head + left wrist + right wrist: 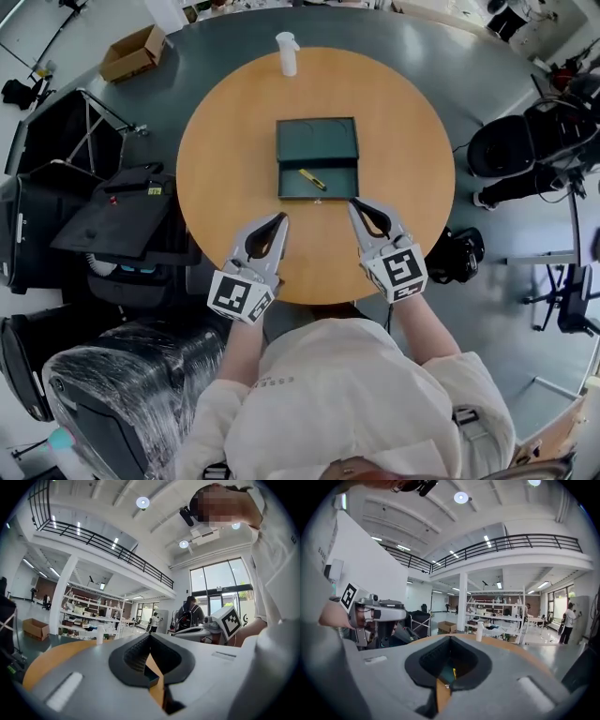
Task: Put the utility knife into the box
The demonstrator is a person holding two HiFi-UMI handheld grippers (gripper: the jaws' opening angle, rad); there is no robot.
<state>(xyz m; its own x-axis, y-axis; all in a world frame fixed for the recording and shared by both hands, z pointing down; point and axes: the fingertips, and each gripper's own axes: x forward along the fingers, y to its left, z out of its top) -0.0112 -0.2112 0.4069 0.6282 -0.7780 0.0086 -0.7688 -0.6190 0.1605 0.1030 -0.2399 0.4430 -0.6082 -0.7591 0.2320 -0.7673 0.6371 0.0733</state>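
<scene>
The knife (312, 179) lies slantwise in the near half of the open box (349, 187), so the putting-in looks done to me. My right gripper (355, 203) is clenched on nothing, its tips just beside the box's near right corner. My left gripper (280, 218) is likewise clenched and empty, near the box's near left corner. The risk is a bump: a careless swing of the right jaws could shove the box across the tabletop (216, 150) and jolt the knife. If the lid (317, 141) must close, shut jaws would push it rather than catch it.
</scene>
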